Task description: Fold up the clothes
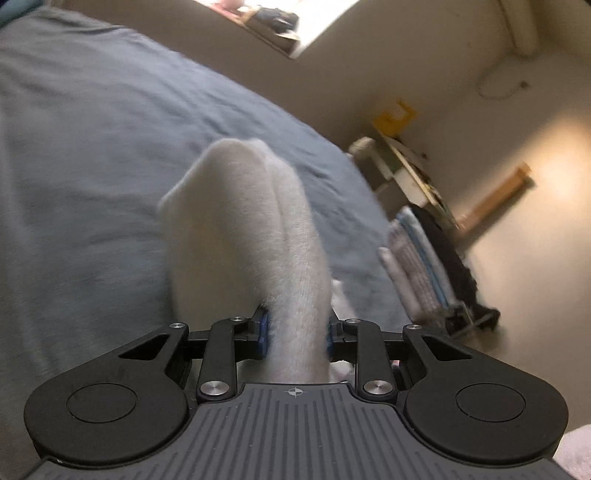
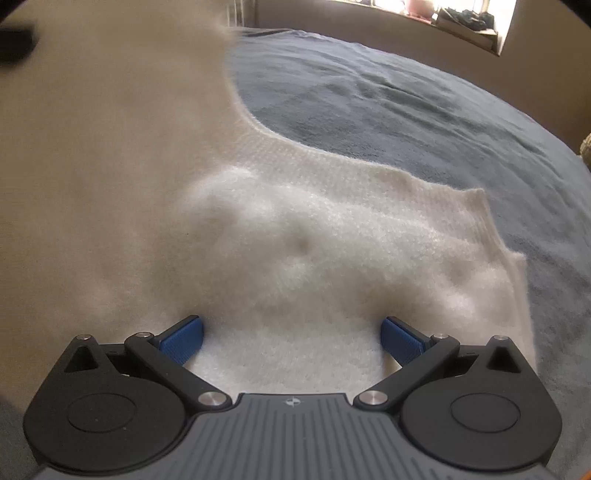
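Note:
A fluffy white knit garment (image 2: pixel 314 236) lies on a blue-grey bedcover (image 2: pixel 406 96). In the left wrist view a bunched fold of the white garment (image 1: pixel 243 229) stands up between the blue pads, and my left gripper (image 1: pixel 297 332) is shut on it, lifted above the bedcover (image 1: pixel 92 147). In the right wrist view my right gripper (image 2: pixel 291 338) is open, its blue pads (image 2: pixel 183 338) spread wide and resting on the flat part of the garment. A raised, blurred part of the same garment fills the left of that view.
Beyond the bed's edge stand a rack with striped folded cloth (image 1: pixel 417 258) and dark clothing, a cluttered shelf with a yellow box (image 1: pixel 393 116), and pale walls. A window sill (image 2: pixel 461 18) with objects runs behind the bed.

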`<action>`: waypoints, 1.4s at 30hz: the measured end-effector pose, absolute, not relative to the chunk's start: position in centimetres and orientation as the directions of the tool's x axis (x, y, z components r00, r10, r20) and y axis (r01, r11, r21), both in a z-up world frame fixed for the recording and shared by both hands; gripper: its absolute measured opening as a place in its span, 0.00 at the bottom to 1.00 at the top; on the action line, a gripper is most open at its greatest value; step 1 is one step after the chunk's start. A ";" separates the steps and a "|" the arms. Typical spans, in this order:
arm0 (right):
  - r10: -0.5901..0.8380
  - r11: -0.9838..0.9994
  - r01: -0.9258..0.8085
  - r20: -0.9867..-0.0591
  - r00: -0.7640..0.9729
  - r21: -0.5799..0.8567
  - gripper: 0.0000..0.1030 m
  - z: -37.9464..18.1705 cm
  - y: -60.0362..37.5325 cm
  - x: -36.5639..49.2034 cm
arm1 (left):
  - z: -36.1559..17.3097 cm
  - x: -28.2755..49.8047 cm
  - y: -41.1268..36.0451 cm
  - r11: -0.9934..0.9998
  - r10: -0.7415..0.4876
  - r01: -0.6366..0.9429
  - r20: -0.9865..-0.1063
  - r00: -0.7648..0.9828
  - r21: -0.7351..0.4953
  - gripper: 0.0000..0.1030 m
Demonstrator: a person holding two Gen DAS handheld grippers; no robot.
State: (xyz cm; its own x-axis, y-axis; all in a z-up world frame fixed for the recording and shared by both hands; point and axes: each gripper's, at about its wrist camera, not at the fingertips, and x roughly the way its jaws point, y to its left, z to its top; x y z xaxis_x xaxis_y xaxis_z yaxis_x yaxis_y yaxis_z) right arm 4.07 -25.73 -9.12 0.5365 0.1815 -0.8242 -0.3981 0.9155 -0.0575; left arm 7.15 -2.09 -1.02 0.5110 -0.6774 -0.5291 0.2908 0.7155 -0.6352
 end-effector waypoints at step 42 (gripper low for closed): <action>0.788 0.564 -0.203 -0.448 0.421 0.801 0.90 -9.0 -39.6 -1.0 | -2.6 11.2 -8.7 0.694 -0.719 0.287 -0.615 0.325 -0.660 0.76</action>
